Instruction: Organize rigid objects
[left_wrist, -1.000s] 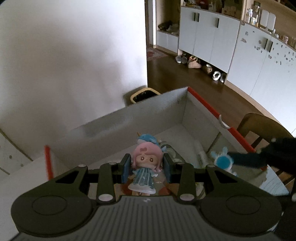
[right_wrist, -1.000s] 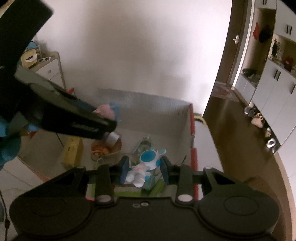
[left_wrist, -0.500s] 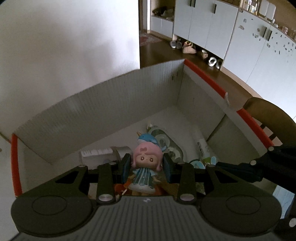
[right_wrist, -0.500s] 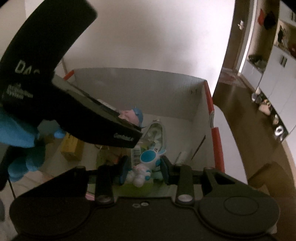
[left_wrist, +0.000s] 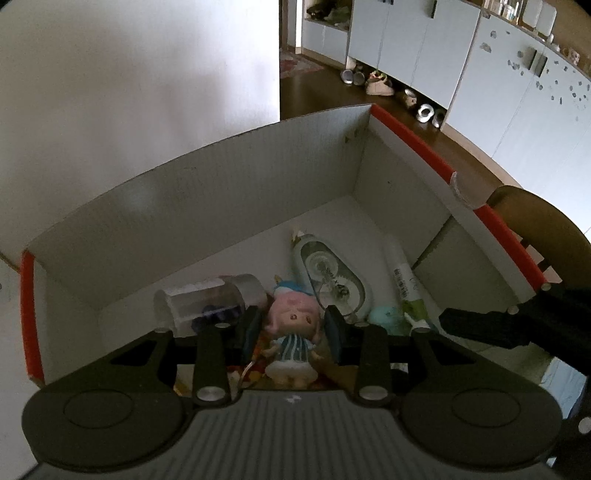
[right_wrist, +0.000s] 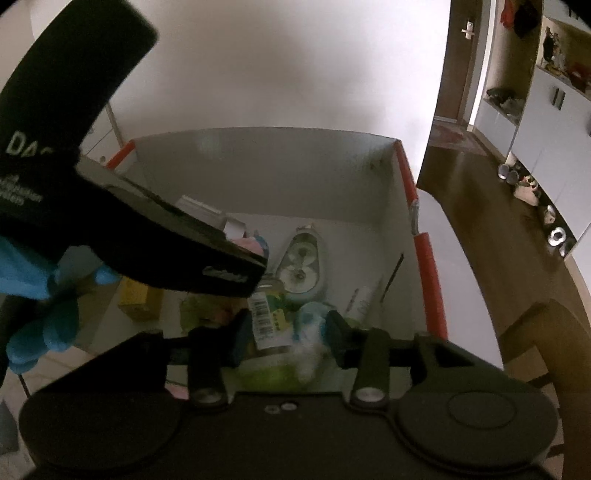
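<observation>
- Left wrist view: a white cardboard box (left_wrist: 207, 206) with red-taped rims fills the middle. On its floor lie a clear plastic cup (left_wrist: 210, 301) on its side, a correction-tape dispenser (left_wrist: 330, 275), a white-and-green tube (left_wrist: 404, 280) along the right wall and a pale blue toy (left_wrist: 386, 315), partly hidden. The right gripper's dark body reaches in from the right edge.
- The left gripper (left_wrist: 291, 328) has just been opening its jaws. They stand a little apart, with a narrow gap showing on either side of the pink-haired doll figure (left_wrist: 293, 332).
- The doll is upright between the pads, low in the box, its feet hidden behind the gripper body. No pad presses on it.
- Right wrist view: the left gripper's black body crosses the upper left and hides much of the box (right_wrist: 266, 170) floor; a blue-gloved hand (right_wrist: 40, 295) shows beneath it. A yellow box (right_wrist: 138, 299), the dispenser (right_wrist: 301, 266) and a barcoded green packet (right_wrist: 267, 321) lie inside.
- The right gripper (right_wrist: 282, 332) has also just been opening its jaws, and they stand partly open.
- The white-and-blue rabbit toy (right_wrist: 308, 332) lies blurred near the right pad, on the green packet. I cannot tell if the pad touches it.
</observation>
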